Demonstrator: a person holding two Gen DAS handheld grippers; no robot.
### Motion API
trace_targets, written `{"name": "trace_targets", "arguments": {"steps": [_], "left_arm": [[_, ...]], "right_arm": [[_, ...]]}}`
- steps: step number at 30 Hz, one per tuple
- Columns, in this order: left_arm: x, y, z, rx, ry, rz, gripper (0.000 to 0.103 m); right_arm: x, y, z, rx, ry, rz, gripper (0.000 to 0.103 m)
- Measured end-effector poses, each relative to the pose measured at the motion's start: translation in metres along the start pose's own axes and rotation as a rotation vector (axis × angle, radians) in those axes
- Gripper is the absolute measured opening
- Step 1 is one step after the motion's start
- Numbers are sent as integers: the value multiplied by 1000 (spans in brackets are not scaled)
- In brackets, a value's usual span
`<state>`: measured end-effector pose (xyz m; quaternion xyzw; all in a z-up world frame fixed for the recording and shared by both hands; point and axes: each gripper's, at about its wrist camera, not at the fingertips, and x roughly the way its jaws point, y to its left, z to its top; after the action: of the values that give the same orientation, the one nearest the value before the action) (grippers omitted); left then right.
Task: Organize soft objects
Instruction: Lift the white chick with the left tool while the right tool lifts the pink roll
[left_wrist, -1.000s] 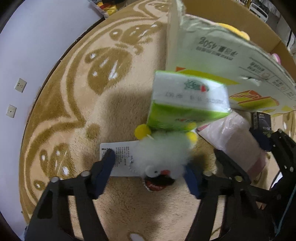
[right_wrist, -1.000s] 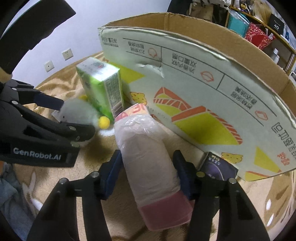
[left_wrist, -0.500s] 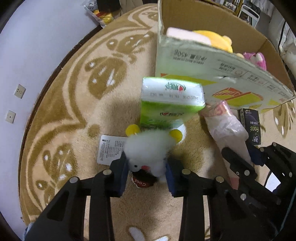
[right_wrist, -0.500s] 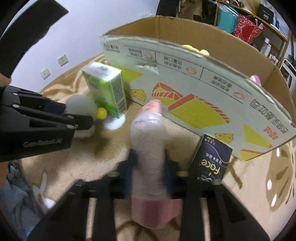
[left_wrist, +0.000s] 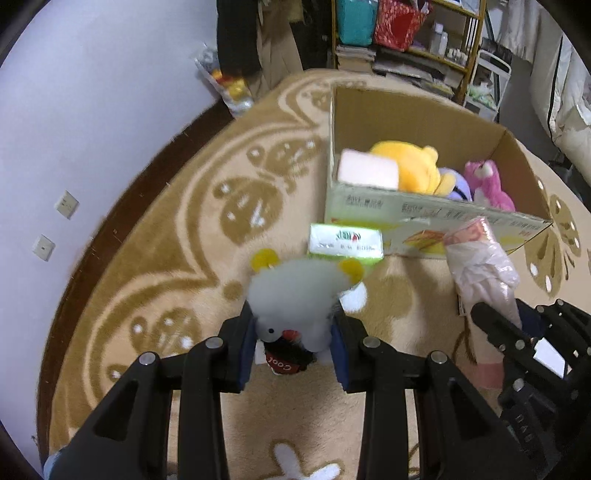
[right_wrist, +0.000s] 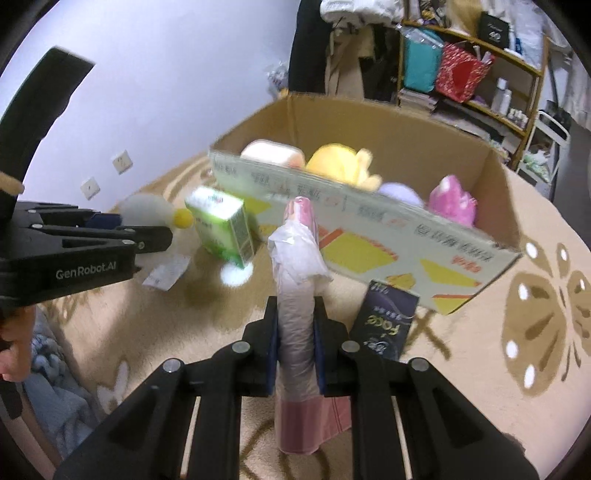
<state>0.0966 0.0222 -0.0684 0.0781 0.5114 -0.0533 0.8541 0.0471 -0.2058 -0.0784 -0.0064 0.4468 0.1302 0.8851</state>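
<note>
Left gripper (left_wrist: 293, 341) is clamped on a white fluffy toy (left_wrist: 295, 295) with yellow ears, the blue pads pressing its flanks so that the pile bulges above them. Right gripper (right_wrist: 295, 349) is clamped on a pink roll wrapped in thin plastic (right_wrist: 297, 295), gripped about its middle with the crumpled wrapper end standing up beyond the fingers. Both items appear clear of the carpet (left_wrist: 207, 258); the blur makes the gap hard to confirm.

Cardboard box (right_wrist: 369, 229) stands open just ahead of both grippers. It already contains a yellow plush (left_wrist: 406, 168), a pink plush (left_wrist: 484, 181), a purple item (left_wrist: 461, 188) between them and a pale cushion-like block (left_wrist: 367, 170) at the near left corner. Judgement: the box serves as the collecting place, and both held items are bound for it.

Green tissue pack (right_wrist: 221, 229) stands on the carpet against the box's front wall, just beyond the white toy. Dark tissue packet (right_wrist: 386, 325) stands beside the right gripper, near the same wall. A paper tag (right_wrist: 166, 271) lies flat on the carpet under the left gripper.

Judgement: the mid-body grips suit soft goods, since squeezing the bulk stops slipping. Risk noted: the near wall must be cleared, and the loose wrapper could snag on its edge.
</note>
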Motion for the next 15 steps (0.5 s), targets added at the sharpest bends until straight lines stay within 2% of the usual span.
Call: {"name": "trace_targets", "arguments": {"steps": [8,15], "left_arm": [[-36,7,12,-15,-130,6,33],[-56,0,24,-20,-286,-13,33]], "right_arm": [[-35,-9,14,53,-99,25,17],[-51,-17,27,78,-181,7,17]]}}
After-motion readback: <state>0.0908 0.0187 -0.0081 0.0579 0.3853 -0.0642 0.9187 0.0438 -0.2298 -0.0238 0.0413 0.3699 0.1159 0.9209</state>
